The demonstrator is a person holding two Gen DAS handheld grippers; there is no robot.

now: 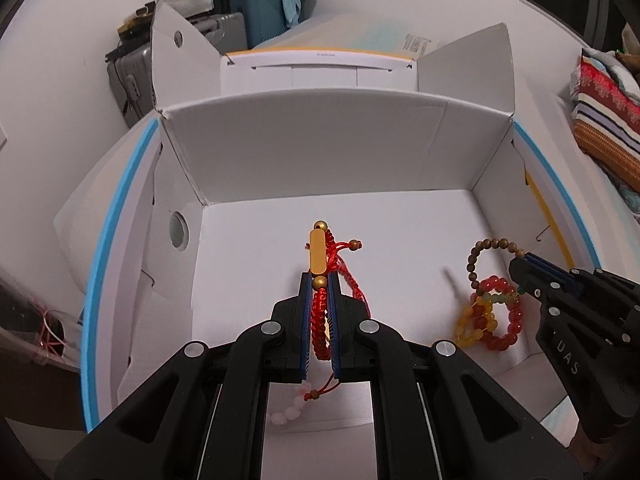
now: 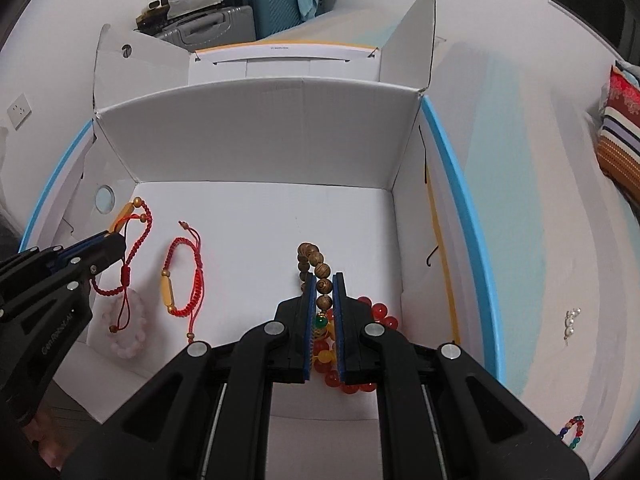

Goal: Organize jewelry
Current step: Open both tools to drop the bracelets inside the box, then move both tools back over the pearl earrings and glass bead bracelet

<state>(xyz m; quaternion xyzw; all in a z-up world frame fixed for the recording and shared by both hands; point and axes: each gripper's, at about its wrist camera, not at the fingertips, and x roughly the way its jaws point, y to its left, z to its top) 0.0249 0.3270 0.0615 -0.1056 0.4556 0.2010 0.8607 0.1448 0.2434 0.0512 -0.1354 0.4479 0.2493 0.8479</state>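
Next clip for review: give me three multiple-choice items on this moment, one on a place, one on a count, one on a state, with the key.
1. Where does the pink bead bracelet lie?
A. Inside the white box
B. On the suitcase
C. Outside the box on the cloth

2. How many red cord bracelets with a gold tube show in the right wrist view?
A. One
B. Two
C. Four

3. What do the right tongs hold?
A. Nothing, jaws wide open
B. The pink bead bracelet
C. The wooden bead bracelet

Key: 1 A, it rests on the box floor by the near wall. 2 B, one in the left tongs as cord bracelet, one lying loose. 3 C, its beads sit between the closed pads.
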